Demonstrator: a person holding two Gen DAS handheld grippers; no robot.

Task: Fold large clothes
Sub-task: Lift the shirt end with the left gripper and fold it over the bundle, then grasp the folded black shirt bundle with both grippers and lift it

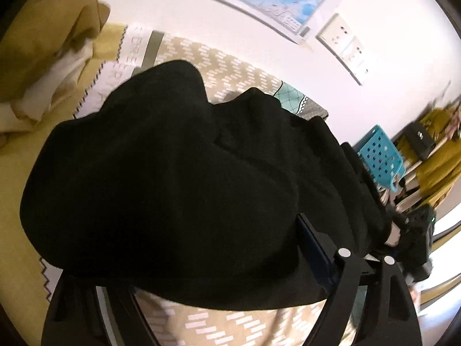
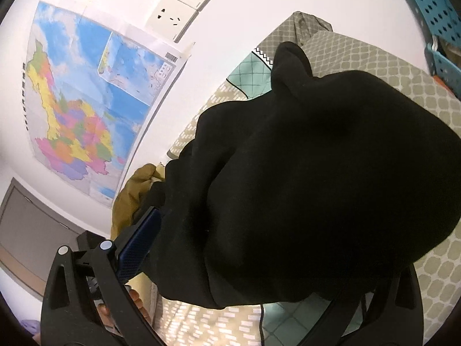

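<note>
A bulky black garment (image 1: pixel 178 167) is bunched into a thick bundle over the patterned bed cover (image 1: pixel 219 63). It fills the gap of my left gripper (image 1: pixel 196 245). The blue pad (image 1: pixel 314 248) of one finger lies against the cloth, and the other finger is hidden under it. In the right wrist view the same black garment (image 2: pixel 331 173) fills my right gripper (image 2: pixel 273 230). One blue pad (image 2: pixel 138 248) presses its side, and the far finger is covered. My right gripper (image 1: pixel 415 230) also shows at the bundle's right end.
A mustard and white heap of cloth (image 1: pixel 43 57) lies at the bed's far left. Blue perforated baskets (image 1: pixel 380 158) stand to the right beside more mustard fabric (image 1: pixel 440 155). The wall behind carries a map (image 2: pixel 80 115) and sockets (image 2: pixel 178 14). Fingers of a hand (image 2: pixel 135 297) show low down.
</note>
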